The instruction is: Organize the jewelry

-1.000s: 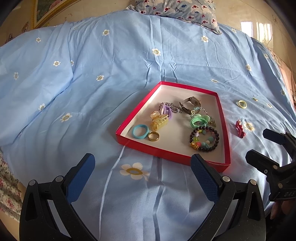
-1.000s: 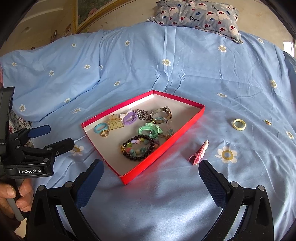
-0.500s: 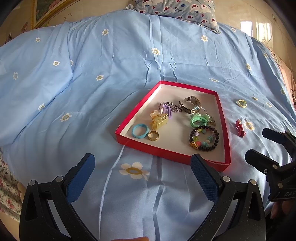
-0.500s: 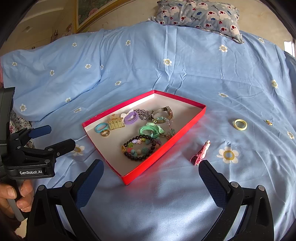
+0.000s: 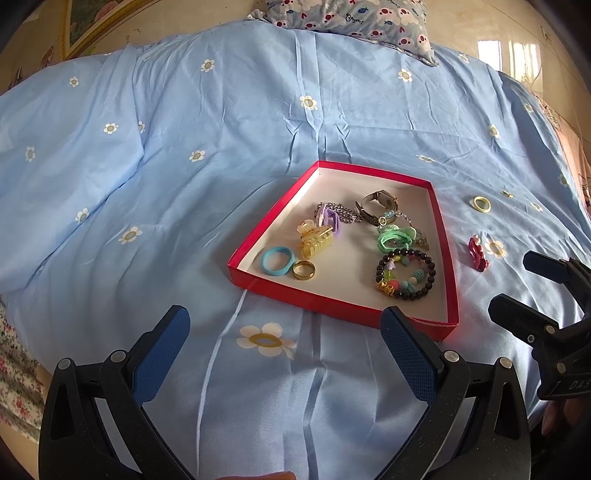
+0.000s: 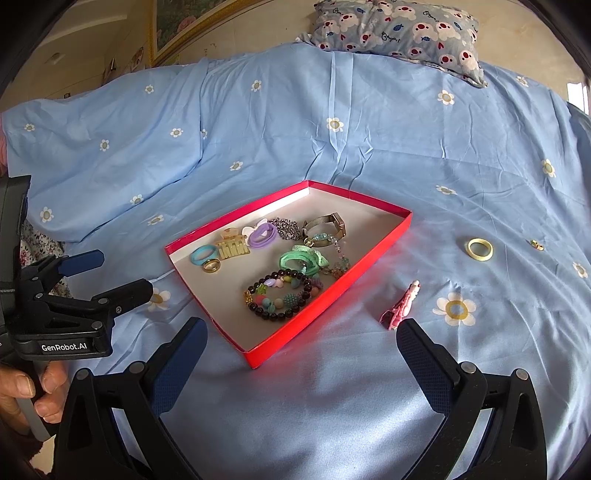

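Note:
A shallow red tray (image 5: 334, 302) (image 6: 325, 302) lies on the blue bedsheet and holds a beaded bracelet (image 5: 405, 272) (image 6: 282, 294), a watch (image 5: 376, 206), hair ties, a yellow claw clip and a gold ring (image 5: 304, 270). Outside it, to the right, lie a pink hair clip (image 6: 400, 305) (image 5: 477, 253), a yellow ring (image 6: 480, 249) (image 5: 482, 204) and a small gold piece (image 6: 536, 244). My left gripper (image 5: 282, 343) is open and empty, just in front of the tray. My right gripper (image 6: 299, 350) is open and empty, near the tray's front corner, with the pink clip just beyond its right fingertip.
A patterned pillow (image 6: 399, 27) lies at the head of the bed. The bed's left edge drops to a floral cloth (image 5: 14, 365). A framed picture (image 6: 184, 22) hangs on the wall behind.
Both views have drifted only slightly; the right gripper has crept a little toward the tray and pink clip. Nothing was taken hold of or let go.

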The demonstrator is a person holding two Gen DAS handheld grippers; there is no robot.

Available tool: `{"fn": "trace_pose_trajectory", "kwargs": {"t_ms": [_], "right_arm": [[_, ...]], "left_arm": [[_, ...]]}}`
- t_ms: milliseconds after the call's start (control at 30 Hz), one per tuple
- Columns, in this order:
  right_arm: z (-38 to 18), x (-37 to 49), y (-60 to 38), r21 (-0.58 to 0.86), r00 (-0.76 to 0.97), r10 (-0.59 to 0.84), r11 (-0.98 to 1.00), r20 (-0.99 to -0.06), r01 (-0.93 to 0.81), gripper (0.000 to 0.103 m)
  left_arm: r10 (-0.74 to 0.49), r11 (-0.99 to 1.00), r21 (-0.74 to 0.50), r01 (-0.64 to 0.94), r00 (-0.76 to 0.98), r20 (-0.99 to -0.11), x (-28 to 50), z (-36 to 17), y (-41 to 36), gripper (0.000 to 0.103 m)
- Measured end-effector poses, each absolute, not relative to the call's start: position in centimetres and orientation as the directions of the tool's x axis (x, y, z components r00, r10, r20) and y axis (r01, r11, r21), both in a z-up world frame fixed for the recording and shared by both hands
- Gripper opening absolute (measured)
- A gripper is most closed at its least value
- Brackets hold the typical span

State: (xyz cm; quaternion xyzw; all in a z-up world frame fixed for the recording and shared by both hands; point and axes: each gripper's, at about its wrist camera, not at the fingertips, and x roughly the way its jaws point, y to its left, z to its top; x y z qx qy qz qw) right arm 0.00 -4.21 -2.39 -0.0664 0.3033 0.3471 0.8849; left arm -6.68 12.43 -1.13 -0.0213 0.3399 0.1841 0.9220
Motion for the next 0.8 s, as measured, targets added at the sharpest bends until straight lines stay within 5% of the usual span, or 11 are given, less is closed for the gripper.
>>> {"fn": "trace_pose_trajectory", "kwargs": {"t_ms": [800], "right_arm": [[-2.01,-0.34,-3.8,0.092,0.573,0.582,0.744,-0.577,-0.662,0.103]], "left_arm": [[0.326,0.932,0.09,-0.352,0.699,-0.636,-6.68,-1.25,12.31,0.103]]}}
